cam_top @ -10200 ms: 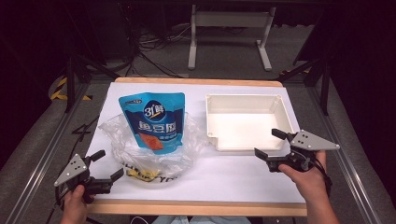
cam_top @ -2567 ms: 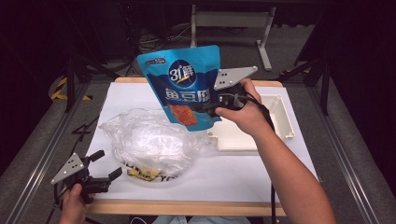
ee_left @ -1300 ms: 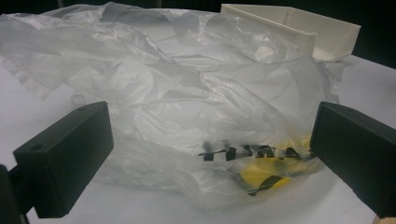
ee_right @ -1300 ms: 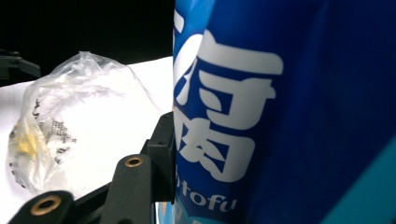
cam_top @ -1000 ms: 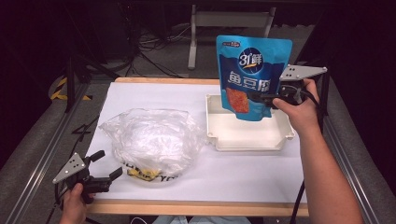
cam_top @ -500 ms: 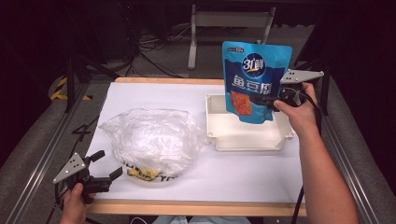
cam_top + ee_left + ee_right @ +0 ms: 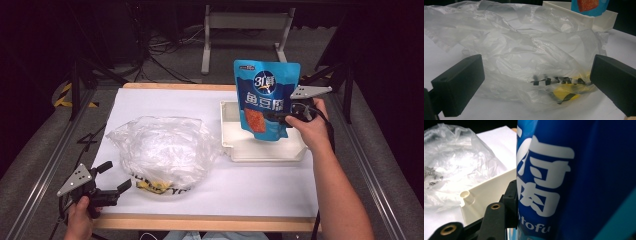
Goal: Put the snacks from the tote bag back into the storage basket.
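- The right claw (image 7: 281, 118) is clamped on the right edge of a blue fish-tofu pouch (image 7: 266, 102), holding it upright.
- In the high view the pouch hangs over the white plastic tray (image 7: 265, 151), with its bottom edge down inside the tray's walls; whether it touches the tray floor cannot be told.
- The right gripper view looks along the pouch's blue face (image 7: 579, 180), with its white lettering close up and one black jaw pressed against its left edge; the tray's corner (image 7: 484, 192) lies beyond.
- The tray sits on the white counter (image 7: 165, 102), at its right side.
- A crumpled clear plastic bag (image 7: 162, 152) with black and yellow print lies left of the tray, its edge just beside the tray's near left corner.
- The left claw (image 7: 111, 180) rests at the counter's near left corner with its jaws apart and nothing between them.
- In the left gripper view those two black jaws stand wide on either side of the plastic bag (image 7: 524, 57), which lies just ahead of them and apart from both pads.
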A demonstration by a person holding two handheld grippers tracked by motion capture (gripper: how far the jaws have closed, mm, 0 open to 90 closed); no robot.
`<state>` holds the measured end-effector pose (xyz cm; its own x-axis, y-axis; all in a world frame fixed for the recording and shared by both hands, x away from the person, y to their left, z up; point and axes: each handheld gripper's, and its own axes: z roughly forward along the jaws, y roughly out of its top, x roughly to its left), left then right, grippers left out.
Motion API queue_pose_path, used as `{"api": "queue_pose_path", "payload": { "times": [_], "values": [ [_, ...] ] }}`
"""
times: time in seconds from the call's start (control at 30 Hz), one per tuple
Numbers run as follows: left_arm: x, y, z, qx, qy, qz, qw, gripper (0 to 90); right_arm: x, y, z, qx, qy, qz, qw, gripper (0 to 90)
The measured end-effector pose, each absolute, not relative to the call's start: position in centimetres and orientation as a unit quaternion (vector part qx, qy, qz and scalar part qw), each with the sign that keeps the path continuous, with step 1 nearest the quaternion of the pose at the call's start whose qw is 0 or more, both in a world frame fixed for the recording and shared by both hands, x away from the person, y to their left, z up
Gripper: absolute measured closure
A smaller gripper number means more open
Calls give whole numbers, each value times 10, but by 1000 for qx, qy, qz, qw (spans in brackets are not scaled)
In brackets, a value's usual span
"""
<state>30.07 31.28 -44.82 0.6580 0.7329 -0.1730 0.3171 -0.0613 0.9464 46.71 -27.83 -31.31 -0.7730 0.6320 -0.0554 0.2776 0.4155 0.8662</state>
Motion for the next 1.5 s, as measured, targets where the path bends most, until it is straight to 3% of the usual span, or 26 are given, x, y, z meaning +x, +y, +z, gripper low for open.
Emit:
{"api": "queue_pose_path", "payload": {
  "times": [0.7,1.07,1.5],
  "values": [
    [300,313,-448,709,372,181,572,3,472,-270,-353,266,821,478,165,524],
    [301,312,-448,706,372,182,574,4,470,-279,-354,261,836,454,163,477],
    [301,312,-448,707,372,181,573,3,467,-296,-349,253,853,417,188,344]
  ]
}}
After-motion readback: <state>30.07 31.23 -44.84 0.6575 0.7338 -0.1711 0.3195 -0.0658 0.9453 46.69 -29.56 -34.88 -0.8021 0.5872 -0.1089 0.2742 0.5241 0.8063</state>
